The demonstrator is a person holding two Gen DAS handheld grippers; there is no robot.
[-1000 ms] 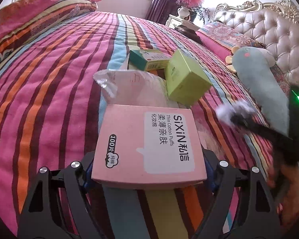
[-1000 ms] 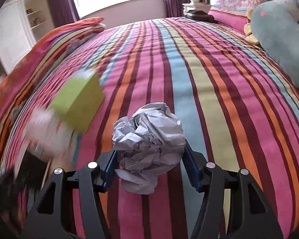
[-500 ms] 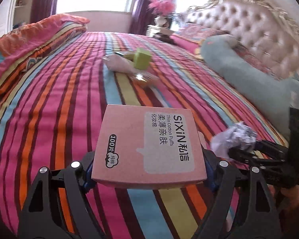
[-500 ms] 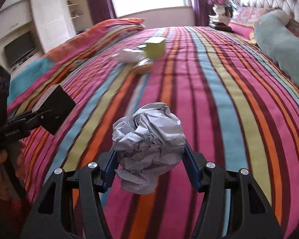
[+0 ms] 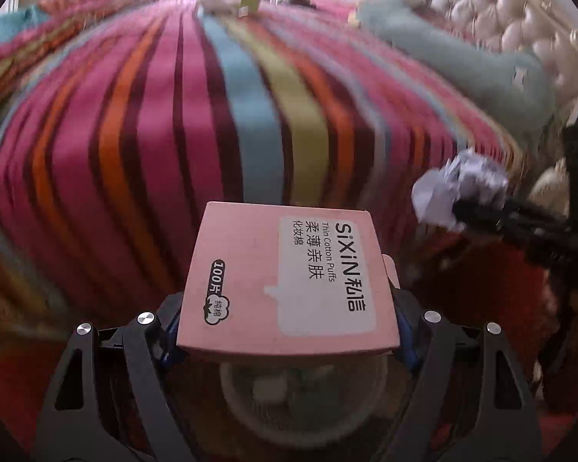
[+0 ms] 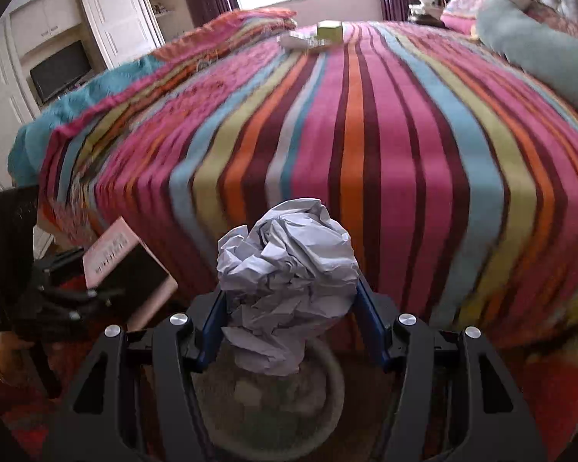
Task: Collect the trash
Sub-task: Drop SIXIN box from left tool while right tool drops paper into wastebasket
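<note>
My left gripper (image 5: 289,315) clamps its jaws on the pink box (image 5: 289,277); my right gripper (image 6: 287,315) squeezes the paper ball (image 6: 287,269). Both hang over the bin (image 6: 327,385) near the bed (image 6: 366,134).

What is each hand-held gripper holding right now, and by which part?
Left hand-held gripper: pink box, near end's sides. Right hand-held gripper: crumpled paper ball, its sides.

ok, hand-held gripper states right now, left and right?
Left hand-held gripper: closed on the pink cotton puff box.
Right hand-held gripper: closed on the crumpled paper ball.
</note>
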